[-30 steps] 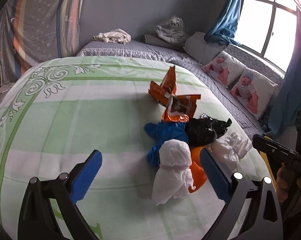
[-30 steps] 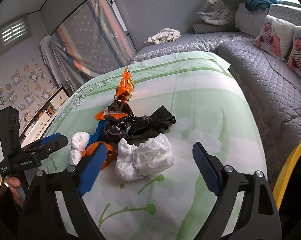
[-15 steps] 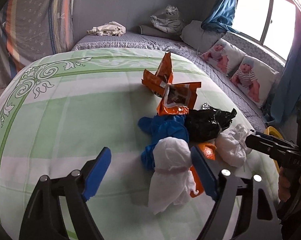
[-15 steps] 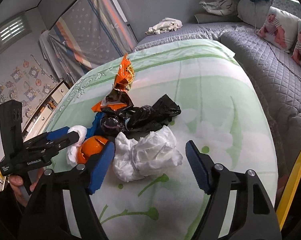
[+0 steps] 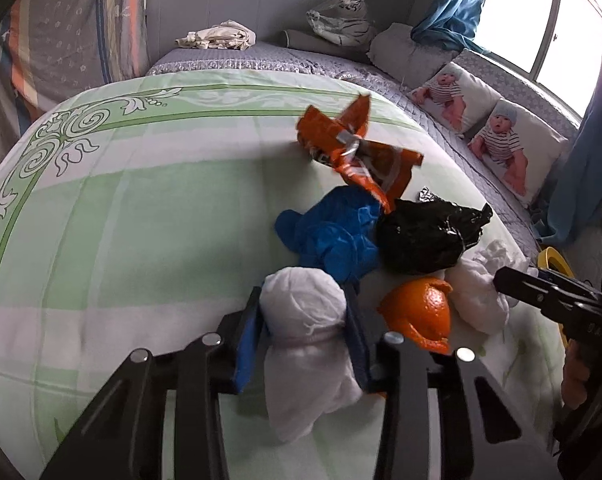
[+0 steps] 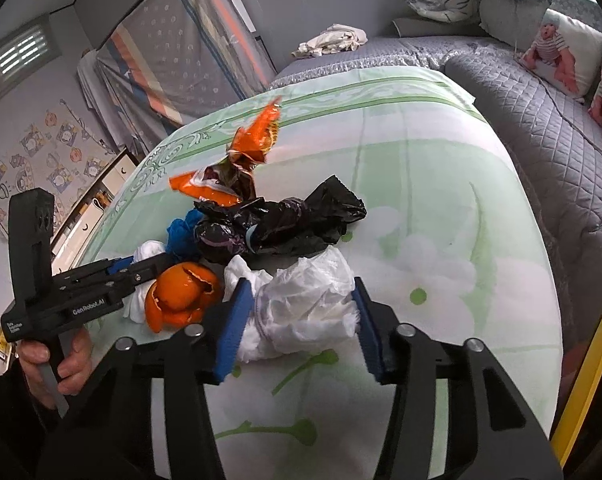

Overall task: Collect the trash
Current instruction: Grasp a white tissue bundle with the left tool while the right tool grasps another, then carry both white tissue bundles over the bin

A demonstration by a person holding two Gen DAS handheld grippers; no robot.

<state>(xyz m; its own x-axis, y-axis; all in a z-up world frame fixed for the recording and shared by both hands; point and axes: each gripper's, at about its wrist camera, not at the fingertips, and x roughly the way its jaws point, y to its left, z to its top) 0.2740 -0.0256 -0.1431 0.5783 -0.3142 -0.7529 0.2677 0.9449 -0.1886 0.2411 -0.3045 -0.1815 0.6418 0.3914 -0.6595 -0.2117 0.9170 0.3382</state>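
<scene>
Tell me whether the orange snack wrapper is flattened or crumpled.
Crumpled. The orange snack wrapper is twisted and torn, one end sticking up off the green bedsheet.

Green-and-white floral bedsheet [image 5: 149, 208] filling the centre, grey quilted bedspread [image 6: 541, 128] at right, two baby-print pillows [image 5: 497, 136] upper right, white plush tiger [image 5: 341, 20] top centre, blue curtain [image 5: 449, 12] by the window

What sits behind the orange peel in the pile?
Behind the orange peel lies a black plastic bag, with a blue bag beside it and an orange snack wrapper farther back. Whatever is under the peel is hidden.
</scene>
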